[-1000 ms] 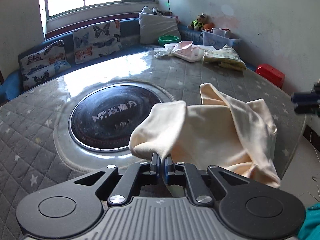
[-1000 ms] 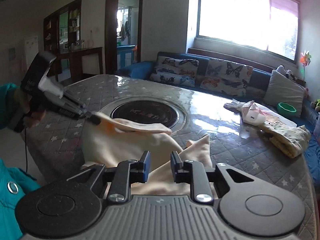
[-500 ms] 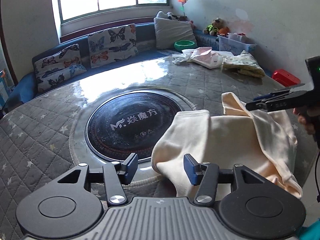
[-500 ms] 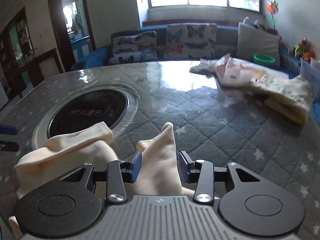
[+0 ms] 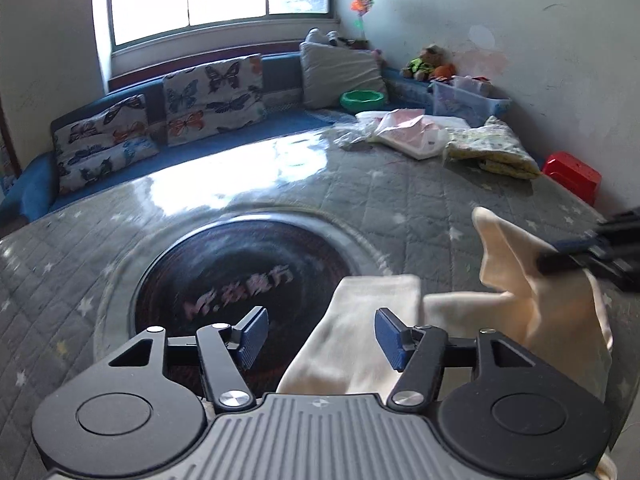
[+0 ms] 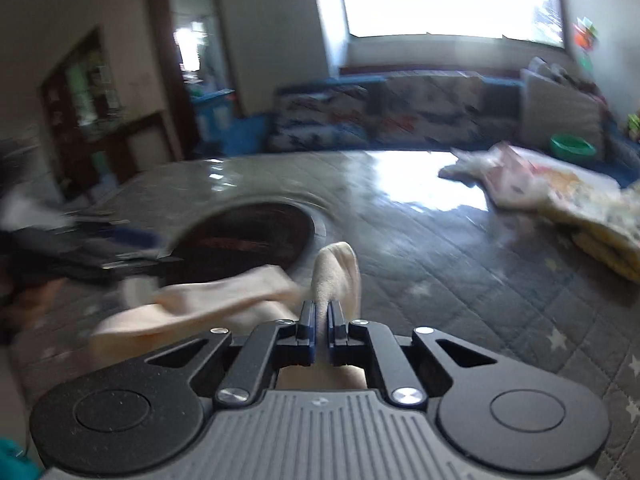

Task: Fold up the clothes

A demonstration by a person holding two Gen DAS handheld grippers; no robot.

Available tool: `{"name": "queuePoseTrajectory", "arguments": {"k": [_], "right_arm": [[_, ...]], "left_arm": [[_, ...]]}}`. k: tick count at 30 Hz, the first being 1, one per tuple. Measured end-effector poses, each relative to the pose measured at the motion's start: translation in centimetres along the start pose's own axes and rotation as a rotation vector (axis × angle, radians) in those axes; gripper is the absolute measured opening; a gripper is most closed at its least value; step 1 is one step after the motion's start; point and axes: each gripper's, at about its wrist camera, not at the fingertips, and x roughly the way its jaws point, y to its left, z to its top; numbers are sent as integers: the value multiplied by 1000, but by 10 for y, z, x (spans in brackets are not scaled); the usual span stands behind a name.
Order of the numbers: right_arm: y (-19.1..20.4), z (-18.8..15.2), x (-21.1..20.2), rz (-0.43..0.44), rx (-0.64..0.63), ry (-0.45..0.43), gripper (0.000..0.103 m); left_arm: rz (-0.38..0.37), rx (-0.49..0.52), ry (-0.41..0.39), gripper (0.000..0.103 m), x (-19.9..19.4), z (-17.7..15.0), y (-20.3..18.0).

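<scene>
A cream garment point(image 5: 532, 300) lies crumpled at the near right of the round table point(image 5: 360, 188). My left gripper point(image 5: 320, 338) is open and its jaws are still opening; a fold of the garment lies between the fingers, touching neither pad. In the right wrist view my right gripper point(image 6: 321, 320) is shut on an upright corner of the cream garment point(image 6: 336, 272). The left wrist view shows the right gripper point(image 5: 560, 258) at the right edge, pinching that raised corner. The left gripper point(image 6: 120, 248) appears blurred at the left of the right wrist view.
A black round hotplate point(image 5: 240, 280) is set into the table's middle. At the far side lie a pink and white pile of clothes point(image 5: 412, 132) and a folded yellow patterned cloth point(image 5: 492, 152). A red stool point(image 5: 572, 176) and a cushioned sofa point(image 5: 212, 92) stand beyond the table.
My left gripper let go of the cream fold it was pinching and opened wide. My right gripper closed on the garment's raised corner.
</scene>
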Motion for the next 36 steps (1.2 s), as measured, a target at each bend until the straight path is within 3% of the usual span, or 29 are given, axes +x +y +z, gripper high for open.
{"name": "queuePoseTrajectory", "arguments": {"k": [3, 5, 6, 8, 12, 17, 21, 26, 29, 30, 31, 34, 36], "right_arm": [[30, -6, -31, 110, -99, -5, 6], [44, -13, -42, 159, -120, 35, 17], [45, -16, -45, 163, -119, 34, 31], [43, -23, -49, 127, -112, 30, 36], [17, -24, -44, 11, -58, 35, 37], [-24, -28, -28, -118, -9, 75, 44], [-49, -32, -18, -161, 20, 112, 45], [-70, -40, -10, -165, 74, 156, 46], [-71, -44, -4, -155, 67, 177, 43], [-69, -44, -3, -159, 53, 185, 37], [-67, -44, -1, -164, 38, 193, 24], [-59, -40, 2, -201, -22, 188, 6], [-55, -35, 0, -220, -46, 149, 4]], "left_arm": [[-37, 41, -11, 67, 12, 12, -11], [-62, 58, -13, 67, 22, 19, -20], [-75, 66, -16, 67, 26, 23, -24], [-113, 84, -35, 67, 36, 31, -33], [-283, 186, -27, 68, 53, 36, -52], [-449, 459, -58, 69, 42, 19, -75], [-451, 603, -21, 68, 49, 9, -83], [-458, 642, 42, 68, 65, 0, -74], [-466, 654, 47, 49, 67, -8, -74], [-467, 661, 41, 42, 66, -11, -75], [-458, 673, 28, 39, 65, -14, -76], [-408, 715, -22, 23, 55, -19, -80], [-369, 726, -61, 14, 45, -22, -81]]}}
